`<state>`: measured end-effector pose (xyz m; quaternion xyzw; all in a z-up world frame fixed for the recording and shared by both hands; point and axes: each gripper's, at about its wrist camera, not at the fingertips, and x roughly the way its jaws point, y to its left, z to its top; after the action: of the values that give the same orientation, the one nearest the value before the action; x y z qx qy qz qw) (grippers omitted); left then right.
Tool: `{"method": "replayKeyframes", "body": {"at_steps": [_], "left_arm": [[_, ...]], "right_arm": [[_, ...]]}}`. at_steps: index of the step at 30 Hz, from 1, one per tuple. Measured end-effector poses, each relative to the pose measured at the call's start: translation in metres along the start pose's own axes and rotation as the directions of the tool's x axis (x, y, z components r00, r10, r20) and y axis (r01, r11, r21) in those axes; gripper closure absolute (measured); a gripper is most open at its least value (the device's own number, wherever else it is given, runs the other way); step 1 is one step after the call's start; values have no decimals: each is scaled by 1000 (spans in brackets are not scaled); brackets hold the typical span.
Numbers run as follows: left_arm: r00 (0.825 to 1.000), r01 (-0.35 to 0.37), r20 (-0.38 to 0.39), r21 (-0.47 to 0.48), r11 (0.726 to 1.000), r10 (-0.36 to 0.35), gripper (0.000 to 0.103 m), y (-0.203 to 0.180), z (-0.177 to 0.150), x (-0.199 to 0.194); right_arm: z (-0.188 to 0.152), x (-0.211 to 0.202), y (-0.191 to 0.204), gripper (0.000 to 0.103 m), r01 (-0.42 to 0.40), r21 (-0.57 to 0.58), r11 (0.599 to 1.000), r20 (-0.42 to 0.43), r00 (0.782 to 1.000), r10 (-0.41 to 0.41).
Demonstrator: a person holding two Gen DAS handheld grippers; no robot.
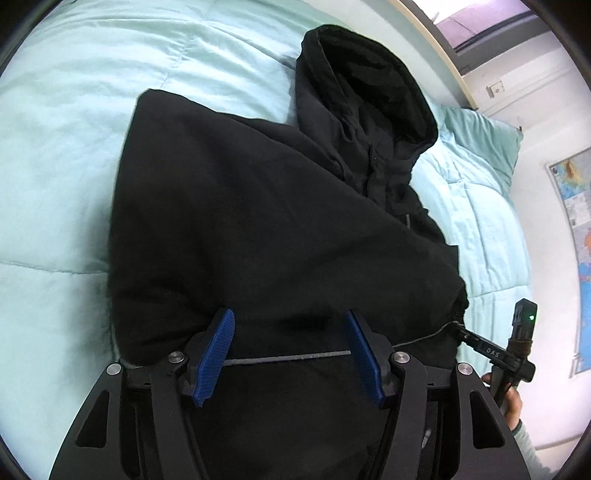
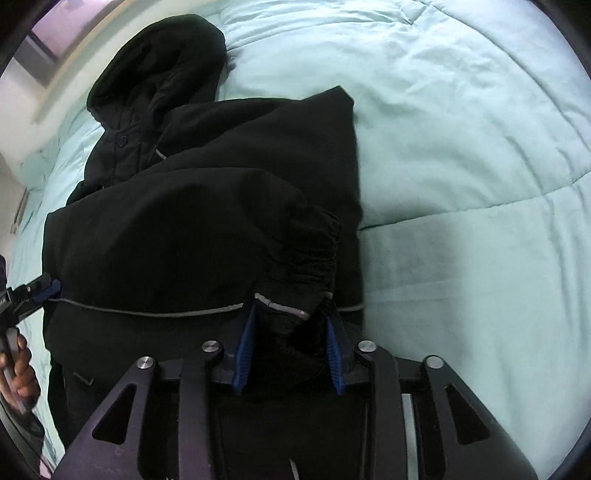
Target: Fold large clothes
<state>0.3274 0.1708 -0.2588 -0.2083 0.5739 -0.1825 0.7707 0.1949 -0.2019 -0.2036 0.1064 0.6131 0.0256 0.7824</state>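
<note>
A black hooded jacket point(image 1: 266, 221) lies on a pale mint comforter point(image 1: 66, 155), hood point(image 1: 362, 96) away from me, sleeves folded over the body. My left gripper point(image 1: 290, 317) is open, its blue pads point(image 1: 218, 354) wide apart over the jacket's lower part near a grey reflective stripe point(image 1: 288, 357). In the right wrist view the jacket point(image 2: 192, 221) fills the left half. My right gripper point(image 2: 291, 310) is shut on the jacket's bunched fabric by the elastic cuff point(image 2: 314, 251). The right gripper also shows in the left wrist view point(image 1: 461, 330), at the jacket's right edge.
The comforter point(image 2: 461, 147) stretches wide to the right of the jacket. A pillow point(image 1: 484, 136) lies beyond the hood. A wall with a map poster point(image 1: 576, 206) and a window point(image 1: 491, 26) border the bed. A hand point(image 2: 20, 373) holds the left gripper's handle.
</note>
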Motion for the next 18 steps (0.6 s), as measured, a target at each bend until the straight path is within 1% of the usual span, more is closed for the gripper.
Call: {"method": "replayKeyframes", "body": {"at_steps": [1,2,3,4,5,7,8,10,12,13,14,15,16,18], "left_arm": [[1000,-7,-2,8,1000,7,39,-3,1,-9],[1000,-16,5,21,1000,16,39,-7,1,-13],[999,-30,30,50,998,28,38,-12,1,-25],[999,-35,42,68,997,32,38,-16,2,-31],[998,-42,53,82,996,38,38,-19,3,-35],[996,-66,72,94,993,60,38,-23,11,-36],[994,-80,76,89,993,73,38,-22,15,-32],[993,-98,67,61,993,94,38,-17,22,-23],[990,-132,61,34,991,130,38,-10,28,-9],[987,-155,54,33,987,153,38,-7,29,-2],[983,-180,45,37,983,178,38,-4,30,6],[979,-201,28,44,979,200,38,0,30,14],[981,-193,10,54,980,193,38,2,31,21],[982,-187,5,85,979,188,38,4,30,26]], "right_arm": [[0,-19,6,34,64,-19,998,14,998,-64],[-2,-33,9,32,83,-38,996,43,996,-81],[-2,-50,19,32,85,-72,994,80,994,-79],[1,-68,35,31,70,-120,990,124,991,-55],[5,-76,48,30,61,-147,987,150,988,-39],[14,-79,76,29,30,-190,981,177,984,5],[20,-74,87,29,13,-200,980,175,984,22],[32,-49,114,29,-19,-214,977,155,986,54],[37,-13,136,29,-47,-236,971,95,993,72],[38,6,143,30,-33,-252,967,61,997,50],[36,28,148,30,14,-278,961,21,1000,-9],[33,54,150,30,63,-312,948,-41,996,-80],[27,70,145,29,57,-330,942,-53,995,-79],[27,68,139,28,31,-307,951,-38,998,-45]]}}
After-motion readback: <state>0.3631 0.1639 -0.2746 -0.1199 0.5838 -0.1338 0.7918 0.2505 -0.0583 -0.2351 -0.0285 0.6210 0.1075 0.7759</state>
